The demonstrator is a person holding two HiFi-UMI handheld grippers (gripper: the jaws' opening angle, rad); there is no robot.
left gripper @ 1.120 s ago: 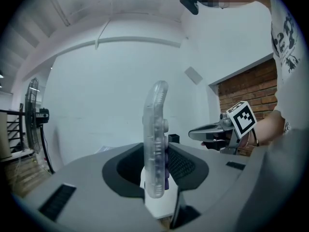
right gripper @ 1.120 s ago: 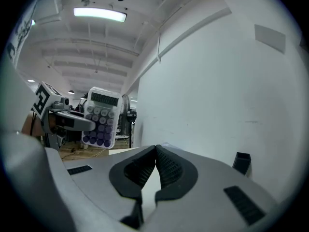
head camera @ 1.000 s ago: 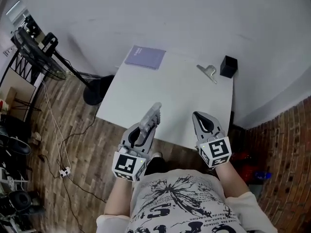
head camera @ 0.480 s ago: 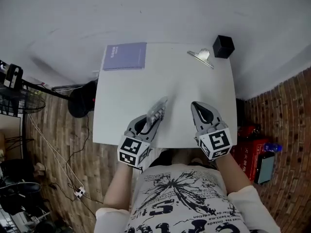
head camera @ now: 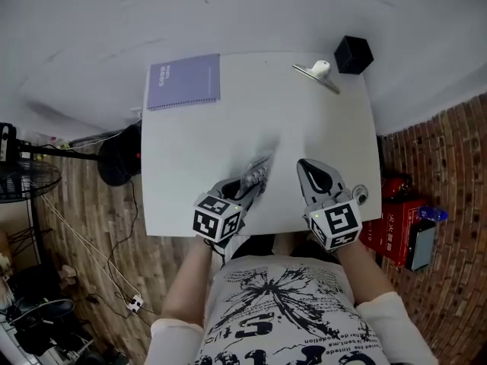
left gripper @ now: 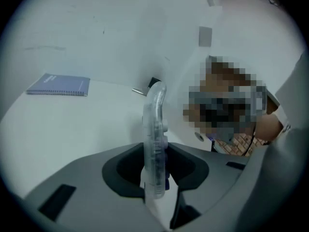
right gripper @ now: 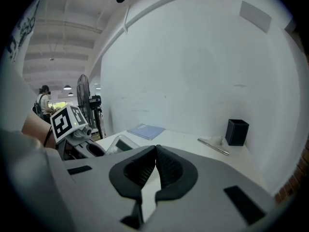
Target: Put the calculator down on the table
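Observation:
The calculator [head camera: 255, 177] is a thin grey slab in a clear case, and my left gripper [head camera: 245, 189] is shut on its near end. It sticks out ahead of the jaws over the near part of the white table [head camera: 198, 143]. In the left gripper view the calculator [left gripper: 155, 144] stands on edge between the pads. In the right gripper view the calculator [right gripper: 119, 144] shows low at the left. My right gripper [head camera: 313, 176] hovers beside it over the table's near right part. Its jaws meet with nothing between them in the right gripper view [right gripper: 154, 161].
A purple notebook [head camera: 185, 81] lies at the far left corner. A black pen holder [head camera: 353, 54] stands at the far right corner, with a metal clip [head camera: 316, 75] next to it. A fan stand [head camera: 114, 154] is on the floor to the left, a red box [head camera: 396, 223] to the right.
Both grippers have come down toward the table's near edge. The left one has tilted forward with the calculator, which now lies flatter and closer to the tabletop.

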